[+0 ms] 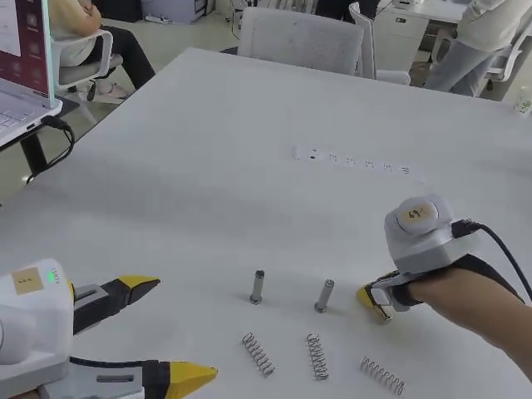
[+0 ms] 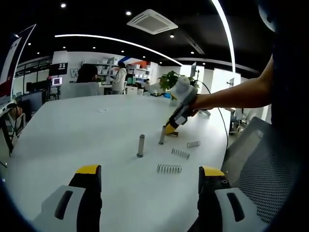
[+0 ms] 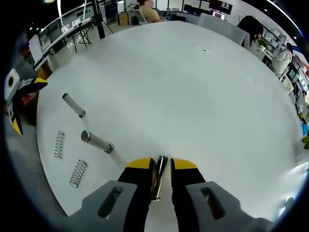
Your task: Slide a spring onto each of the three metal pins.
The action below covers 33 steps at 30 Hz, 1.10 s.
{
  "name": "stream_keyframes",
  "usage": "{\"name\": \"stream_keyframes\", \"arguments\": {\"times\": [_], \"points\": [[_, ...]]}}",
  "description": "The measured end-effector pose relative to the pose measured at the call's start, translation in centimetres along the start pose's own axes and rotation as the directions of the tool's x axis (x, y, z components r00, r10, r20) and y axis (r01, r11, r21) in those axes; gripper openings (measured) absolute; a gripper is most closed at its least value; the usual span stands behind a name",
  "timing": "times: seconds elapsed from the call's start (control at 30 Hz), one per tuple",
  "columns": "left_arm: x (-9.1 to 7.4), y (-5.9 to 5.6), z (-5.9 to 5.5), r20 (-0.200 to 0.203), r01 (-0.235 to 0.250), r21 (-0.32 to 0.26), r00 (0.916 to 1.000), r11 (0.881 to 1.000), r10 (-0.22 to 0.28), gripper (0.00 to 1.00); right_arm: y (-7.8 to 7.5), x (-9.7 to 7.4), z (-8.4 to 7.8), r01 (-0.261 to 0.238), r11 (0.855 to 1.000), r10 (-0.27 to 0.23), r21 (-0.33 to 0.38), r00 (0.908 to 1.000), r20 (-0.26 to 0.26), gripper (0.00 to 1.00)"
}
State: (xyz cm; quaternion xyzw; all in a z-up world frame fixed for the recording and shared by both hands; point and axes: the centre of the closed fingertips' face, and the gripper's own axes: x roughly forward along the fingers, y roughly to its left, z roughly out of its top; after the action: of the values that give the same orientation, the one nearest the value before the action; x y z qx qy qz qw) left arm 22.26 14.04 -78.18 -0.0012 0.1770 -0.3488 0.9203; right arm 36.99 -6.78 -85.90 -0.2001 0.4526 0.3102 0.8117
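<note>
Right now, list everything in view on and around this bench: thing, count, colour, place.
metal pins: 3, silver; two upright on the table, one clamped in the right gripper
springs: 3, silver; lying loose in a row nearer the person than the standing pins
power strip: 1, white; mid-table, beyond the pins
table: 1, white; under all of these
laptop: 1, open, silver; on a desk at far left
chair: 1, pale grey; at the table's far edge
people: 2, partly seen; top left and top right
left gripper: 1, yellow tips; open, bottom left
right gripper: 1, yellow tips; shut on the third pin, right of the standing pins
</note>
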Motion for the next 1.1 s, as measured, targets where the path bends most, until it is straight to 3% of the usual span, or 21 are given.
{"name": "stream_keyframes", "arguments": {"times": [0.3,0.63,1.1], "points": [[-0.04,0.12,-0.05,0.002,-0.002,-0.003,1.0000,1.000,0.002,0.79,0.24,0.01,-0.06,0.000,0.999,0.001,0.038,0.9997,-0.022,0.10],[-0.17,0.17,-0.11,0.002,-0.004,-0.004,1.0000,1.000,0.004,0.78,0.12,0.05,-0.13,-0.003,0.999,0.004,0.034,0.9993,-0.037,0.07],[0.01,0.13,0.44,0.011,-0.001,0.000,0.9999,1.000,0.001,0.77,0.13,-0.14,-0.02,-0.005,0.998,0.006,0.062,0.9996,-0.026,0.05]]}}
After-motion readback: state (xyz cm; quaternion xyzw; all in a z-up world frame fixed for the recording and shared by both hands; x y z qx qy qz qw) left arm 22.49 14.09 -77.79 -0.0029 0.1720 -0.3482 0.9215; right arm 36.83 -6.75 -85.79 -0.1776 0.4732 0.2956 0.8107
